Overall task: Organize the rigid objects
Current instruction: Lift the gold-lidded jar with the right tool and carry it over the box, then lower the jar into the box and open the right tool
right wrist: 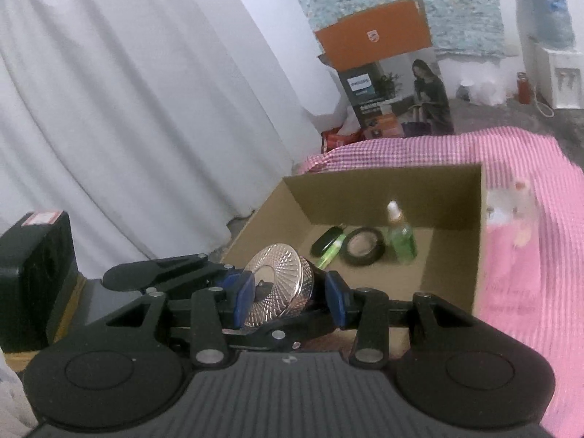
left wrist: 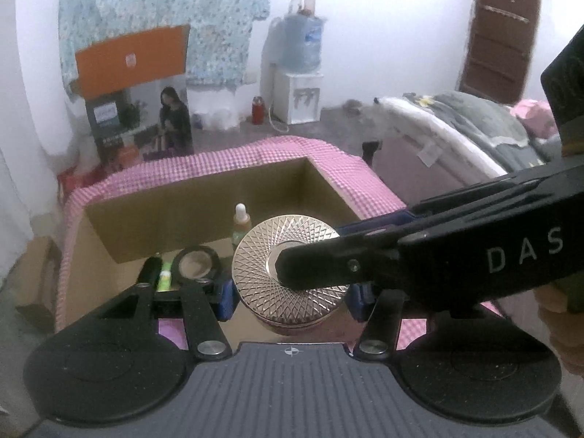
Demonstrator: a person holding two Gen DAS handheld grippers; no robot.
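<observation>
Gold jar [left wrist: 288, 273] clamped by both tongs [left wrist: 288, 292] [right wrist: 290, 292]; cardboard box [right wrist: 456, 255] beyond holds bottle [right wrist: 401, 241], tape roll [right wrist: 365, 246].

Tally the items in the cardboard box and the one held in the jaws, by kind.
Dropper bottle, green liquid, standing in the cardboard box: 1
Roll of black tape, lying flat: 1
Green tube: 1
Small black case: 1
Round gold jar, held over the box between left gripper and right gripper: 1
Total: 5
</observation>
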